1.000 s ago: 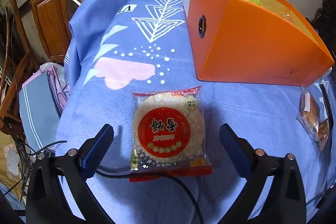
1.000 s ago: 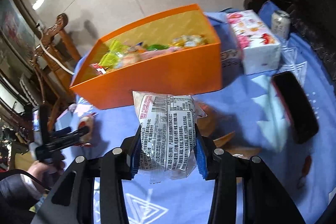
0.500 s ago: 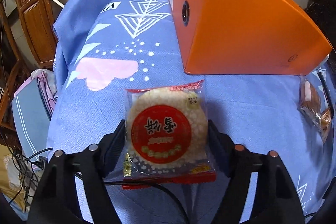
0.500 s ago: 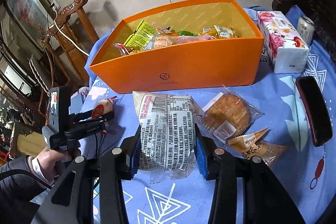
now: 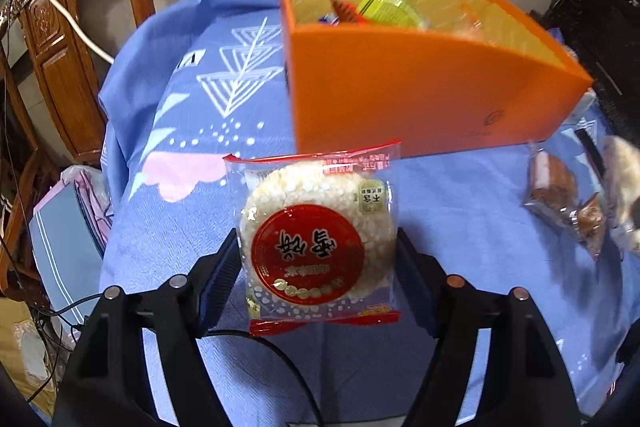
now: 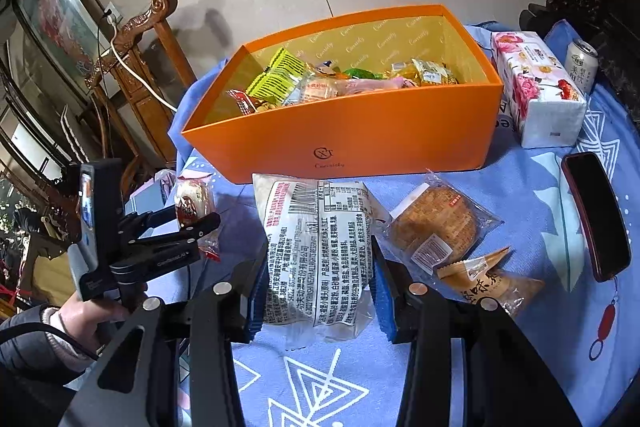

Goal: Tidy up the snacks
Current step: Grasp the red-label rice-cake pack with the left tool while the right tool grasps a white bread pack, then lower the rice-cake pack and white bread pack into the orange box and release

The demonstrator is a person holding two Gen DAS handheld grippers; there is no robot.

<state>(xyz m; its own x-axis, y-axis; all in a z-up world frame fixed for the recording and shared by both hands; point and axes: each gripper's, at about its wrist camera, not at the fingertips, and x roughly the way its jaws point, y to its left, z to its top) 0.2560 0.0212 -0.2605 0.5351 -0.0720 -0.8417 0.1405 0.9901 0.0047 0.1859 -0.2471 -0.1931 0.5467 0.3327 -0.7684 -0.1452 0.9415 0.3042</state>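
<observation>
1. The left gripper [image 5: 316, 259] is clamping a round rice cracker packet [image 5: 314, 241] with a red label, both blue pads pressing on the packet's sides. In the right wrist view the packet [image 6: 195, 203] is sitting clear of the blue tablecloth [image 6: 520, 187], just left of the orange box.
2. The right gripper [image 6: 318, 285] is pinching a white printed snack bag [image 6: 318, 249] between its narrowed jaws, the bag standing in front of the box.
3. The orange box [image 6: 360, 143] is lying open on the tablecloth, holding yellow-green packets [image 6: 276, 79] and other mixed wrapped snacks.
4. A brown cake packet [image 6: 436, 225] and a tan wrapped pastry [image 6: 488, 277] are lying on the cloth right of the white bag; a floral tissue pack [image 6: 536, 87], a can [image 6: 581, 63] and a dark phone [image 6: 594, 221] are sitting further right.
5. Compared with a second ago, the left gripper's jaws, then wide apart around the packet on the cloth, are now gripping it, and the box interior is showing in the left wrist view.
</observation>
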